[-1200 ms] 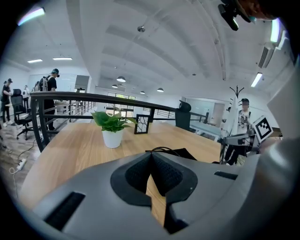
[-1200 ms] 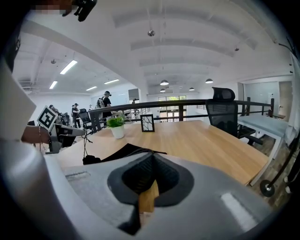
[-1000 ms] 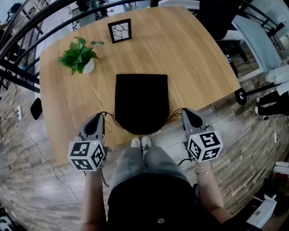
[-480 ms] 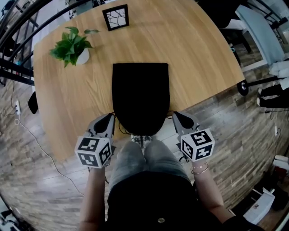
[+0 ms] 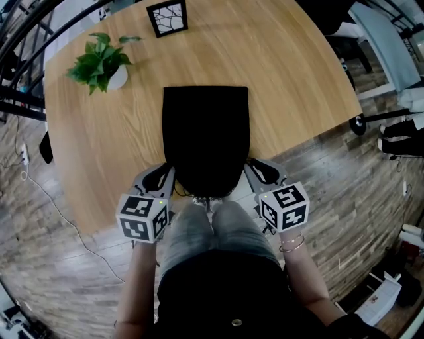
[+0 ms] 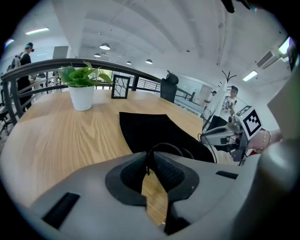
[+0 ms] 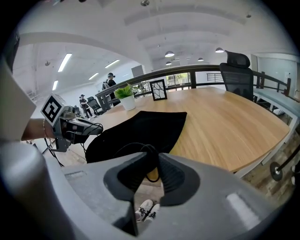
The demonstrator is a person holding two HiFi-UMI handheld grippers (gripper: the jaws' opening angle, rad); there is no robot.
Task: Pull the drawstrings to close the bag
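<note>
A flat black drawstring bag lies on the wooden table, its mouth at the near edge. My left gripper sits at the mouth's left corner and my right gripper at its right corner. In the left gripper view the jaws are opening, with the thin black drawstring looping up through a narrow gap. In the right gripper view the jaws are opening wider, and the other drawstring lies slack between the pads. The bag spreads out just beyond them.
A potted plant and a small framed picture stand at the table's far left. A dark railing runs behind the table and a black office chair stands at its far side. My legs and shoes are below the near edge.
Both grippers have come inward from wide apart to the bag's mouth corners. The cords that ran out sideways now hang slack, and both pairs of jaws have parted.
</note>
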